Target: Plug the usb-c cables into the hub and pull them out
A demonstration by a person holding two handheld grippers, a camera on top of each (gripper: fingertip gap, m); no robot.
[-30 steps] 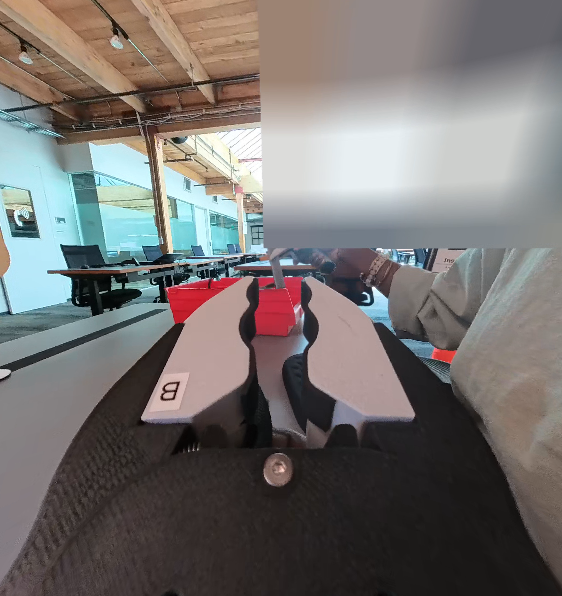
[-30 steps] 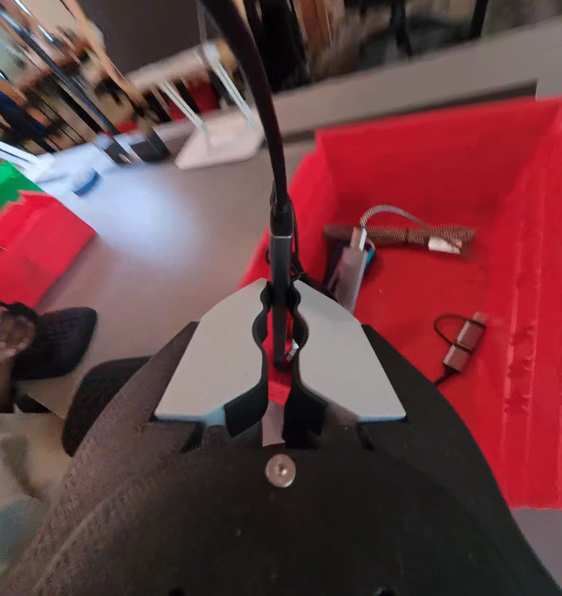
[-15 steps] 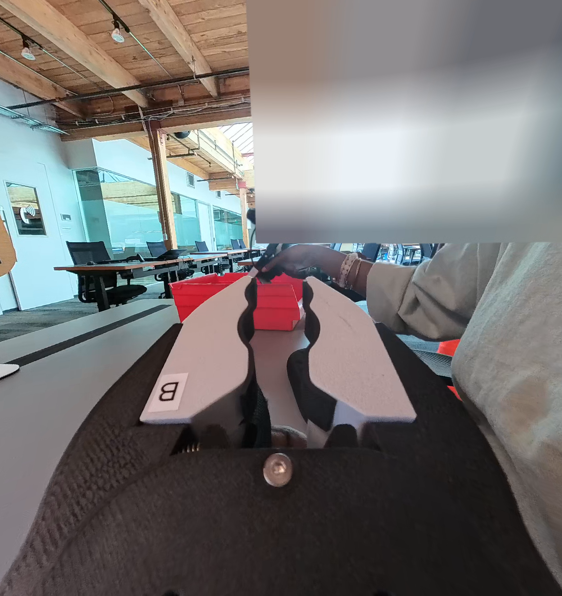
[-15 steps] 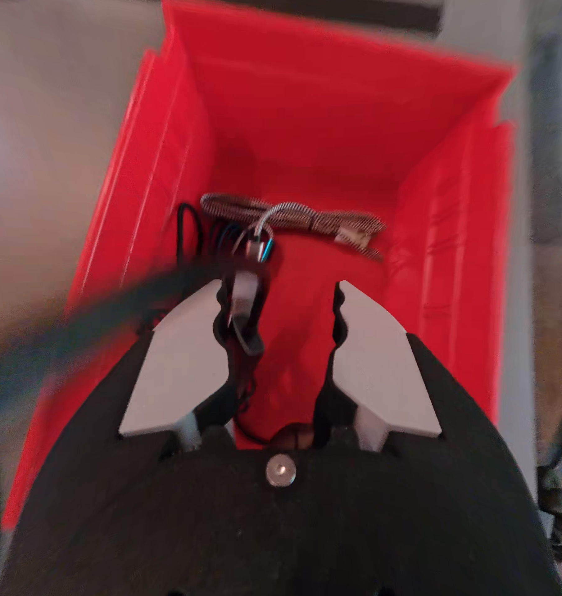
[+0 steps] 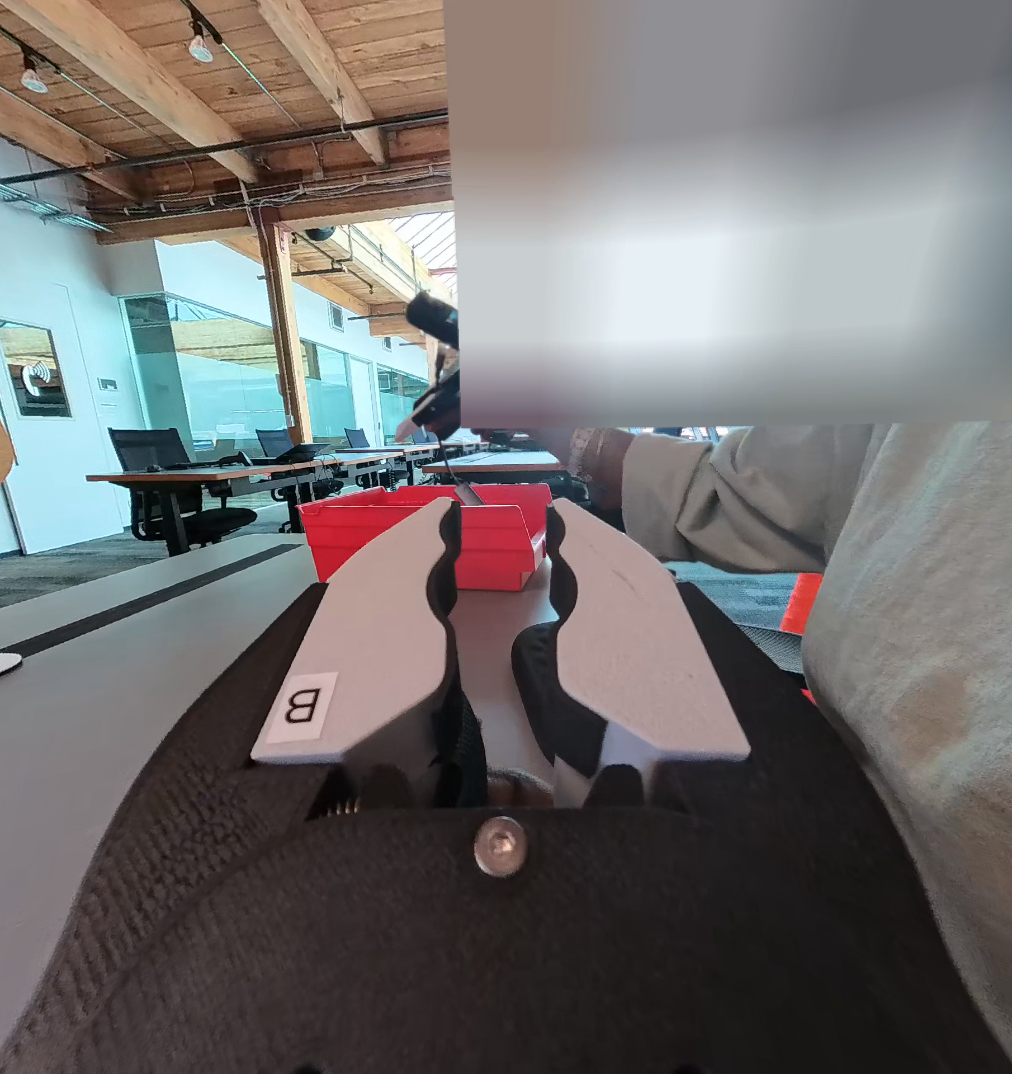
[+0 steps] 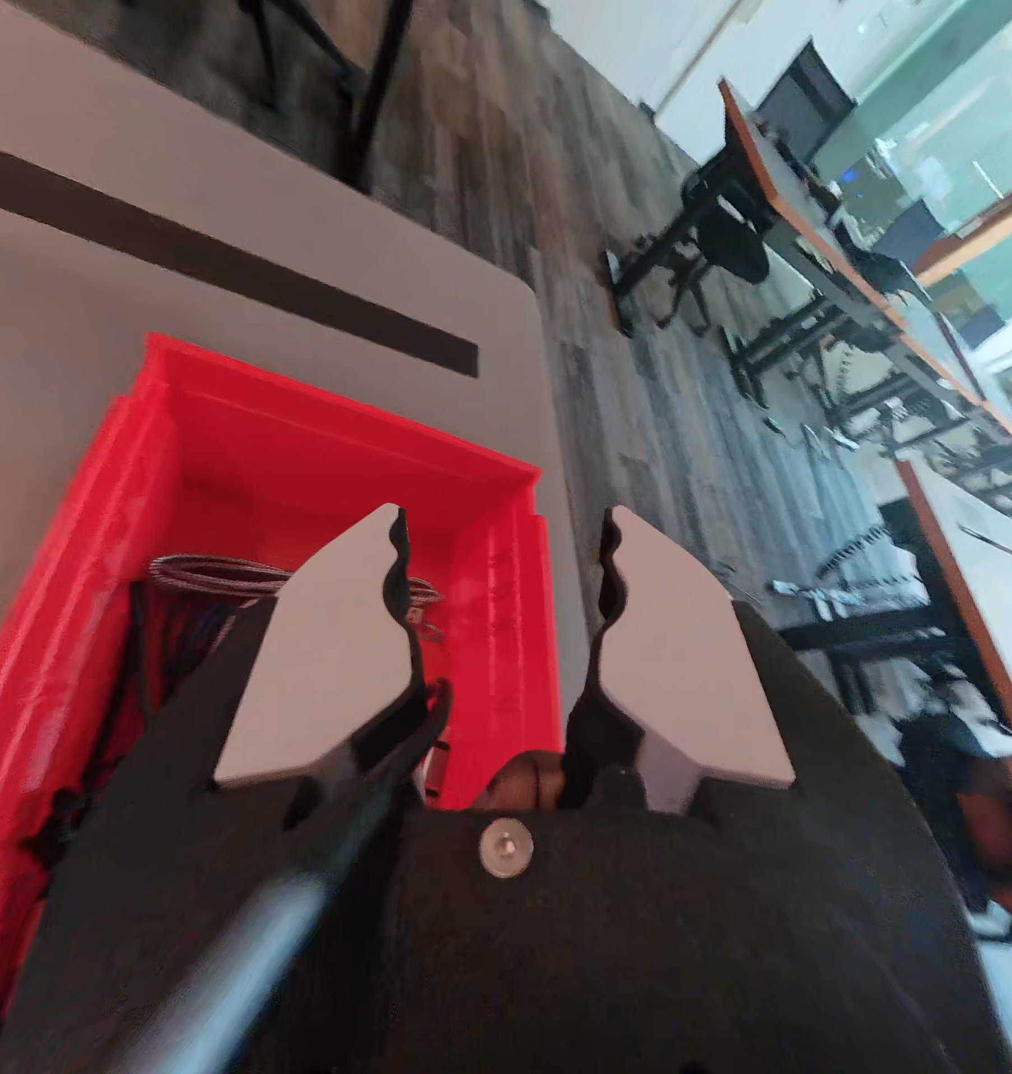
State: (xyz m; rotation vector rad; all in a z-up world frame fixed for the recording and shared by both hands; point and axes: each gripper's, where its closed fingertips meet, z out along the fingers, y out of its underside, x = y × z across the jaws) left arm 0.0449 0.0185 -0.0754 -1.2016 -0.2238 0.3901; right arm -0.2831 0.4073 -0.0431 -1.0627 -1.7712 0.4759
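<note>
Left gripper [image 5: 501, 511]: two pale grey, wedge-shaped fingers [image 5: 376, 645] with wavy black inner edges, seated in a black textured housing [image 5: 434, 930]. One silver hex-socket screw [image 5: 501, 853] sits at the centre of the housing. A white sticker [image 5: 301, 706] with a single black letter is fixed to the left finger.

Right gripper [image 6: 503, 514]: same build, with grey fingers [image 6: 678, 651], scalloped black inner faces, a black grained housing [image 6: 608, 959] and a central silver screw [image 6: 505, 847]. No sticker visible.

Person: pale grey-green long sleeve [image 5: 742, 500], cuff loose at the wrist. Bracelets [image 5: 594, 450] are worn there, detail blurred.
</note>
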